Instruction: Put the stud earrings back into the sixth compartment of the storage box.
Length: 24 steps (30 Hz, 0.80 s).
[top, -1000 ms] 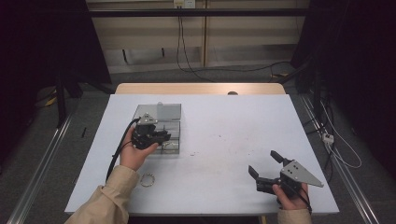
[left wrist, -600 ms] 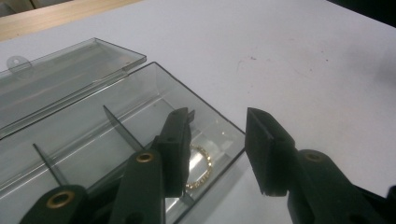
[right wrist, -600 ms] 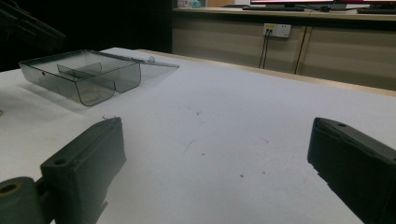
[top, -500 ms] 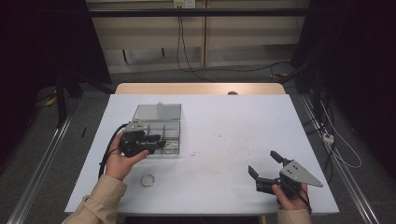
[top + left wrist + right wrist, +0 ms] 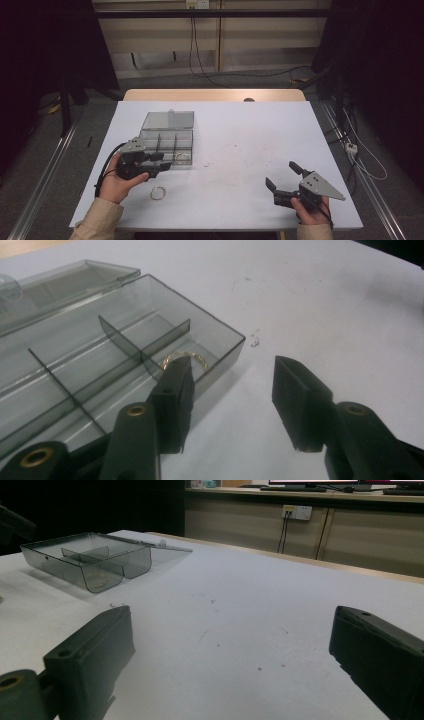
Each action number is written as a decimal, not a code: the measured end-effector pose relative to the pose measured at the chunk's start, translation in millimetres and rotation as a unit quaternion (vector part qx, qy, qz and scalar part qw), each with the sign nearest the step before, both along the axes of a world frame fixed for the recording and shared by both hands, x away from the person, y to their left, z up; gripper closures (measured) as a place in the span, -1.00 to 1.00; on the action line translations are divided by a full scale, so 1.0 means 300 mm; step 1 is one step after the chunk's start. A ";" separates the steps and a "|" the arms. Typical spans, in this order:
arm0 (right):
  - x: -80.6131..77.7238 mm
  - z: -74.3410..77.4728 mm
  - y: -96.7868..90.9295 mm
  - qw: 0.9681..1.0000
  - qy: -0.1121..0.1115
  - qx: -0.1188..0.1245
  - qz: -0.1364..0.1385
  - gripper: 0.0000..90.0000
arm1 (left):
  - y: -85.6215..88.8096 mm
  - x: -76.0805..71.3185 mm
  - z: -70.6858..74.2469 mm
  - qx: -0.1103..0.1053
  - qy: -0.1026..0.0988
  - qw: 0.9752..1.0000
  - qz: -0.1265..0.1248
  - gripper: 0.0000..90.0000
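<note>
Near the tabletop's left edge, the left gripper had just been opening, empty, one ring in the box; next, pick the other ring.

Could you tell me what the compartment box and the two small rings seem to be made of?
The compartment box looks like smoky, glossy clear plastic: the dividers and table show through its walls. The ring in the box seems to be thin gold-coloured metal, judging by its yellow glint, possibly a chain or bracelet. The ring on the table looks similar, pale and metallic, but is too small to be sure.
</note>
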State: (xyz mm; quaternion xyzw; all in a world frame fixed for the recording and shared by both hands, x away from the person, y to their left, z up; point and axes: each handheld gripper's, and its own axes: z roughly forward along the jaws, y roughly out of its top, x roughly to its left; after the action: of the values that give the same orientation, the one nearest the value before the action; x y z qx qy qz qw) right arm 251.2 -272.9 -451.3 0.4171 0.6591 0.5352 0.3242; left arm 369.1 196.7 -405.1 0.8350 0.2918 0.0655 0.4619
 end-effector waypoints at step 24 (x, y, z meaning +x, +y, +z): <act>0.000 0.000 0.001 1.000 0.000 -0.001 0.000 -0.92 | 0.065 -0.088 -0.074 0.049 0.008 0.999 -0.004 -0.84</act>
State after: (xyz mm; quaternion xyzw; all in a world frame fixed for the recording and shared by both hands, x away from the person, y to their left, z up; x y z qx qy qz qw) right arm 251.4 -272.6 -451.3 0.4171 0.6595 0.5345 0.3246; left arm 342.7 216.3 -427.4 0.8580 0.2887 0.0715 0.4188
